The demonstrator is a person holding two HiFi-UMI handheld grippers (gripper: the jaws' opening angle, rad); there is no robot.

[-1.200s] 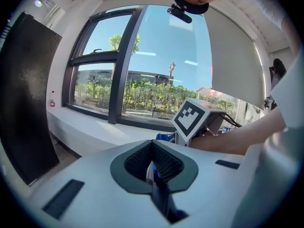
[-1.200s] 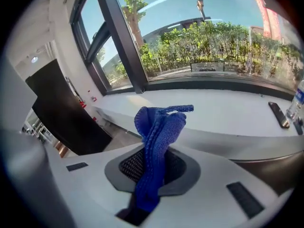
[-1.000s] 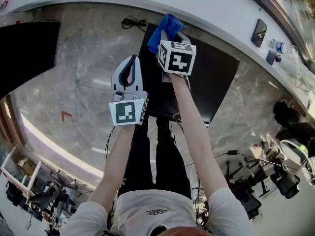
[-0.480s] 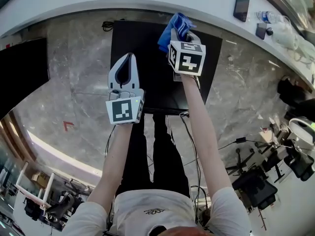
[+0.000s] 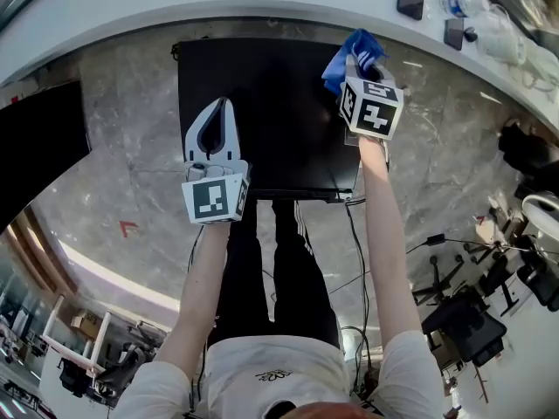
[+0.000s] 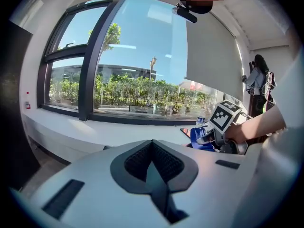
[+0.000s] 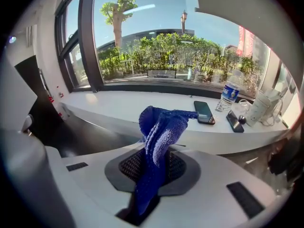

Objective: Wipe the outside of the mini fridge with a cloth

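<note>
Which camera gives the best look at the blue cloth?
The right gripper view: the blue cloth stands large, pinched between the jaws. The head view shows a bunch ahead of the right gripper; the left gripper view, only a scrap.

A dark phone (image 7: pixel 204 112) lies flat on the white tabletop (image 7: pixel 118 109) under the window (image 7: pixel 142 37), toward its right end. A water bottle (image 7: pixel 230 94) stands just beside it. A red arrow mark (image 5: pixel 128 228) shows on the marble floor (image 5: pixel 131 138).

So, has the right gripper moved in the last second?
Yes. The right gripper, holding the cloth, went rightward across the fridge toward its right edge.
</note>
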